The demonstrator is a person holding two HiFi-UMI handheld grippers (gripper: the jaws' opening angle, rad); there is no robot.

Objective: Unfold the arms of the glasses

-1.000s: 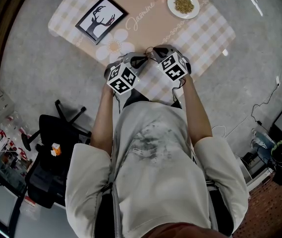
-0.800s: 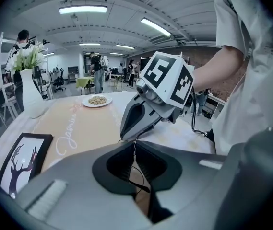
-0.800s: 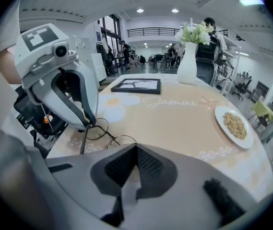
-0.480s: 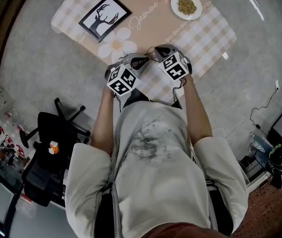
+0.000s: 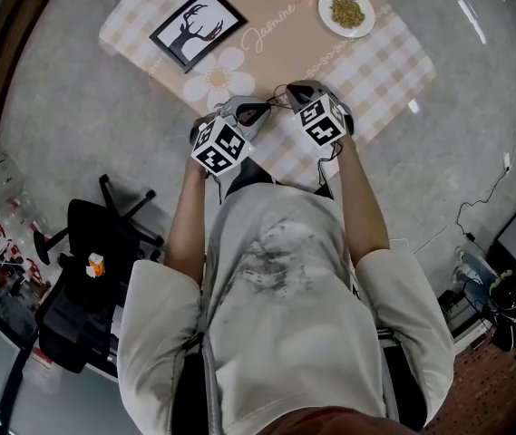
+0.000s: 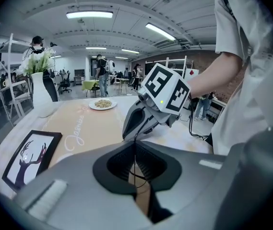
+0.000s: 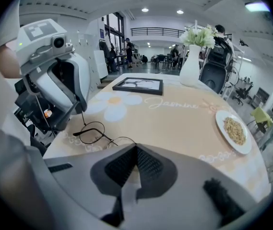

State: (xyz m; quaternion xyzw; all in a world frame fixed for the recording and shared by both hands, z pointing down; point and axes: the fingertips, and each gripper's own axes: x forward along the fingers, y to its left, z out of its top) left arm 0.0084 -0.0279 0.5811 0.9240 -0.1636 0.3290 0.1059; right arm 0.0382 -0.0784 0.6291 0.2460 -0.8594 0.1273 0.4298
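Wire-thin and light, the glasses (image 7: 94,132) sat low at the bench's (image 7: 174,119) near edge, between both tongs. They looked springy and fragile at the hinges, so best held by rim and arm. The left tongs (image 6: 135,145) were clamped on one thin arm. The right tongs (image 7: 136,147) were closed, seemingly pinching the frame's rim.

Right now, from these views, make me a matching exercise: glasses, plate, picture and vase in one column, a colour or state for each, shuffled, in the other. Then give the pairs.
1. glasses
2. plate
3. picture
4. vase

A. holds white flowers
B. thin black wire, round lenses
C. carries yellowish food
D. lies flat, shows a black stag

Pairs: 1-B, 2-C, 3-D, 4-A.
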